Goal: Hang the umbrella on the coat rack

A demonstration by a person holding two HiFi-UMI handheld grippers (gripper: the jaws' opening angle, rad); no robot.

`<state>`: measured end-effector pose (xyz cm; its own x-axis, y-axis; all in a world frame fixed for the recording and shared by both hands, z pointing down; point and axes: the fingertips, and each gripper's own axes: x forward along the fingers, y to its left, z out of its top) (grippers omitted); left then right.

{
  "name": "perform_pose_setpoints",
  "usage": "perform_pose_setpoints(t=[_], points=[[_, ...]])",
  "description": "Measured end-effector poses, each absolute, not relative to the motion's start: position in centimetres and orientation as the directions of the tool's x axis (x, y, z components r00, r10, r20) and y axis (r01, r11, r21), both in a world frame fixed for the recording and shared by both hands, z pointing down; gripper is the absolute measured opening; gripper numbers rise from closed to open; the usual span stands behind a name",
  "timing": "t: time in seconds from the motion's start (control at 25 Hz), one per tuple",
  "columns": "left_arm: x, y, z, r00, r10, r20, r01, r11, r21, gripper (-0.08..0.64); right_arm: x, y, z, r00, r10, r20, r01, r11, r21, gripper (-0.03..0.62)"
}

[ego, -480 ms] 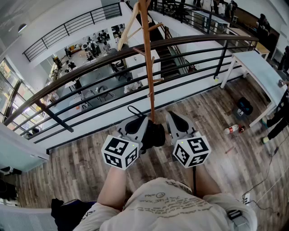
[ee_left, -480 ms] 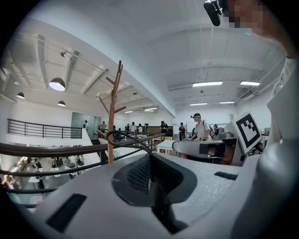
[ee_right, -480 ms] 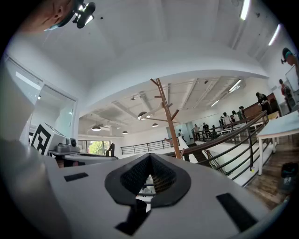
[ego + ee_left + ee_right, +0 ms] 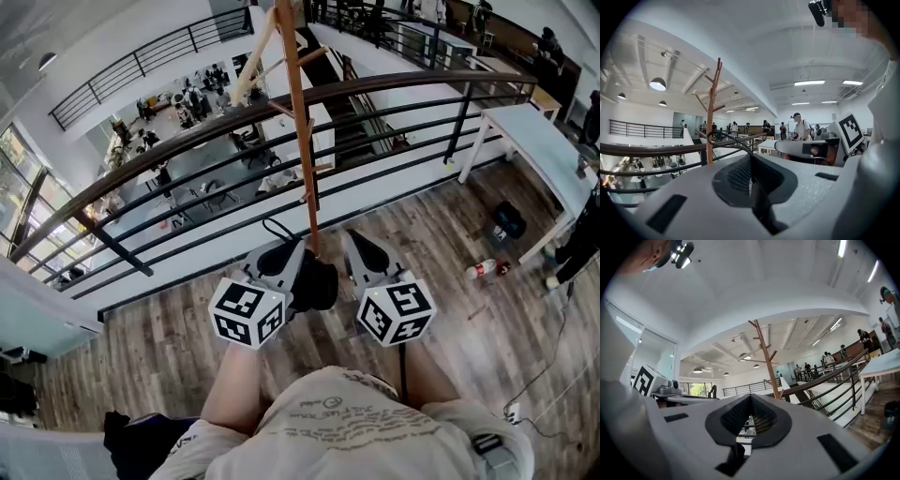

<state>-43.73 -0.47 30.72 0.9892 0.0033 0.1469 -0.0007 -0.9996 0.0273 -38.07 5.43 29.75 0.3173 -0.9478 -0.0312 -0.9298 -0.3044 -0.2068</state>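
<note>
Just changed: Over the last half-second the coat rack (image 4: 298, 122) has slid a little to the left in the head view. Its pole now rises just left of the gap between the grippers. Both grippers have kept almost the same places at its foot.
What it means: This is likely a small turn of the head or a step while lining up. The lift toward the pegs looks yet to begin, and the umbrella is not hung.
Umbrella: A black folded umbrella (image 4: 322, 284) sits low beside the foot of the coat rack, between the two grippers and well below every peg (image 4: 322, 170). Its thin strap loop (image 4: 275, 228) stands up just left of the pole.
Left gripper: The left gripper (image 4: 281, 261), just left of the pole, has its fingers (image 4: 736, 180) clamped together on the umbrella, with the dark cord running out from between them.
Right gripper: The right gripper (image 4: 367, 253), just right of the pole, carries nothing. Its fingers (image 4: 729, 420) meet at the tips, with only a sliver of background showing behind.
Behind the rack: A dark railing (image 4: 187, 141) runs across past the pole, above a lower hall.
Writing: No brand or label can be read. The marker cubes (image 4: 247, 312) show black-and-white square patterns and no letters. The print on the person's shirt (image 4: 328, 417) is too faint to read.
</note>
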Motion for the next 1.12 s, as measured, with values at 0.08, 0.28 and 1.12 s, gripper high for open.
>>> perform_pose_setpoints(t=[0.08, 0.28, 1.12], points=[[-43.4, -0.2, 30.6, 0.990, -0.003, 0.141, -0.007, -0.999, 0.033, 0.003, -37.7, 5.9, 29.7, 0.310, -0.950, -0.034, -0.934, -0.298, -0.197, 0.002], [-43.6, -0.2, 30.0, 0.992, -0.029, 0.122, -0.034, -0.999, 0.041, 0.003, -38.0, 6.6, 29.9, 0.294, -0.955, -0.022, -0.941, -0.286, -0.183, 0.002], [-34.0, 2.7, 34.0, 0.982, 0.087, 0.169, 0.069, -0.992, 0.109, 0.003, -29.7, 10.5, 32.9, 0.380, -0.924, 0.048, -0.908, -0.383, -0.173, 0.002]])
